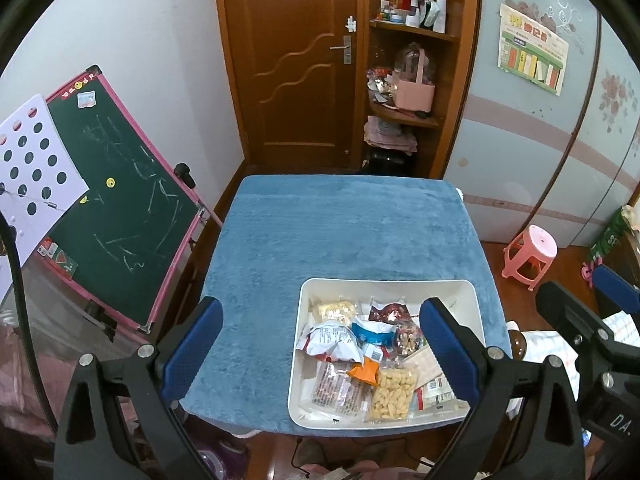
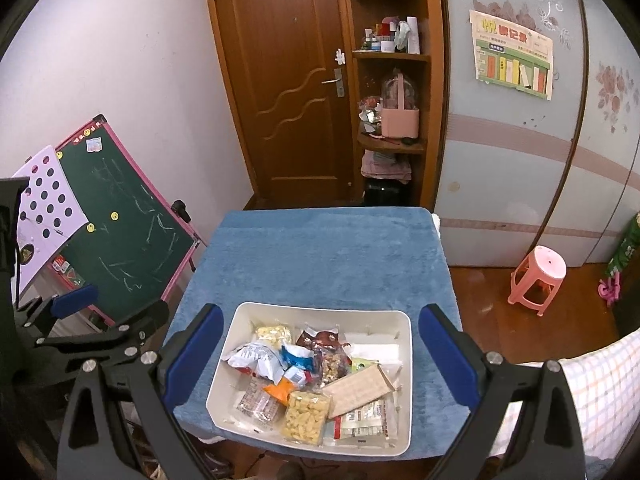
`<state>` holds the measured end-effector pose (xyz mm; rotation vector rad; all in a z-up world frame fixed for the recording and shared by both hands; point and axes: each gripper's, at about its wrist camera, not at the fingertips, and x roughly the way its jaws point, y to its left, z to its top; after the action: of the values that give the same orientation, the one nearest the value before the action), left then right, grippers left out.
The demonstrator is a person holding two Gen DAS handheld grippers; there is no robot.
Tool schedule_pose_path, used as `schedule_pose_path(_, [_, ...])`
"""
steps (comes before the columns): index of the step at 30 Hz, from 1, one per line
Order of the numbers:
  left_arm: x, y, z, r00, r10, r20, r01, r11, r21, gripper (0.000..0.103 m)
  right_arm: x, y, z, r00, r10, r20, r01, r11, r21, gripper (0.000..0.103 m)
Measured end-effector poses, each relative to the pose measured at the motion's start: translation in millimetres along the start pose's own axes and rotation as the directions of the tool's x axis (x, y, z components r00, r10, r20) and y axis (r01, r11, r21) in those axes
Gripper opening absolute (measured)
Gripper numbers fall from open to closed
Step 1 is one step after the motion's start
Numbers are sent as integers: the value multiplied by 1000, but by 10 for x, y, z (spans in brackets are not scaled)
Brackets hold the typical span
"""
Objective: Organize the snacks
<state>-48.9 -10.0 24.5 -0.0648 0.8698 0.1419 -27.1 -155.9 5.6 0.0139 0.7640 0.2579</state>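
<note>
A blue plush cloth is covering the table (image 2: 320, 256), and its far half is lying bare. At the table's 6 o'clock edge a white tray (image 2: 405, 360) is sitting, and every snack in view is lying inside it: a flat beige wafer pack (image 2: 358, 390) toward 4 o'clock, a clear bag of pale yellow puffs (image 2: 304, 418) at 6 o'clock, a crumpled white-and-blue bag (image 2: 256, 358) at 9 o'clock, a dark red packet (image 2: 322, 338) near 12 o'clock, and a small orange wrapper (image 2: 278, 390) in the middle. They are overlapping in a loose heap rather than lying in rows.

No snack is lying out on the cloth, so the scene is fitting either a gathered-up finish or a jumble waiting to be sorted; the pictures are not settling which.

The right claw (image 2: 320, 356) is hovering above the tray, jaws spread wide and gripping nothing. The left claw (image 1: 320, 354) is hanging over the table's 7 o'clock side, equally wide and empty.

Around the table, a wooden door (image 2: 288, 80) is standing at 12 o'clock, a chalkboard (image 2: 124, 232) is leaning at 9 o'clock, and a pink stool (image 2: 538, 276) is standing at 3 o'clock.
</note>
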Motion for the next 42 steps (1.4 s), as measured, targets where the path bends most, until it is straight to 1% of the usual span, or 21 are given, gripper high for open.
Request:
schedule_pose_path(5, [-25, 12, -6, 1000, 8, 8, -8, 1000, -3, 98, 31, 30, 2, 1000, 13, -5, -13, 1000, -14, 99])
schedule_pose_path(12, [9, 33, -2, 1000, 9, 0, -9, 1000, -5, 98, 68, 67, 12, 1000, 22, -9, -23, 1000, -15, 99])
schedule_pose_path(42, [110, 80, -24, 1000, -1, -19, 1, 1000, -3, 98, 201, 167, -33, 999, 11, -41, -11, 1000, 3, 99])
